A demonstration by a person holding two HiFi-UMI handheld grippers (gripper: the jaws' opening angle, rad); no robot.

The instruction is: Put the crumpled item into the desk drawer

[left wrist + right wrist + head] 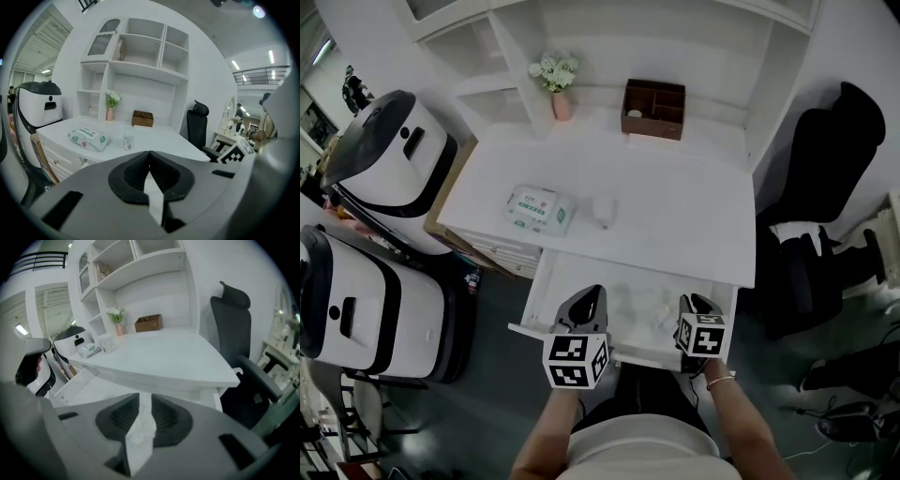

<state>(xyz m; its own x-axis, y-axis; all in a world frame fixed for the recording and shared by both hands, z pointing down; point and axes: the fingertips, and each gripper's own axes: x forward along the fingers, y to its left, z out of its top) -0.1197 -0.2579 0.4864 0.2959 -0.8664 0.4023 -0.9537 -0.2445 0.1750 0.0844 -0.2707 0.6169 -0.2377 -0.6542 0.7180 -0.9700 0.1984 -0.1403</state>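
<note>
Crumpled item [139, 430], white & creased, sits pinched betw. the right gripper's [695, 303] fingers, over the open drawer [581, 274]. Left gripper [588, 298]: fingers pressed together, nothing betw. them. Beyond both sets of fingers, on the surface [675, 216], a brown box [653, 109] holds a small white object in its left compartment.

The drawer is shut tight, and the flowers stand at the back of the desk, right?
No. The drawer is pulled open, not shut tight; the head view shows it sticking out from under the desk toward the person. The flowers do stand at the back of the desk.
</note>
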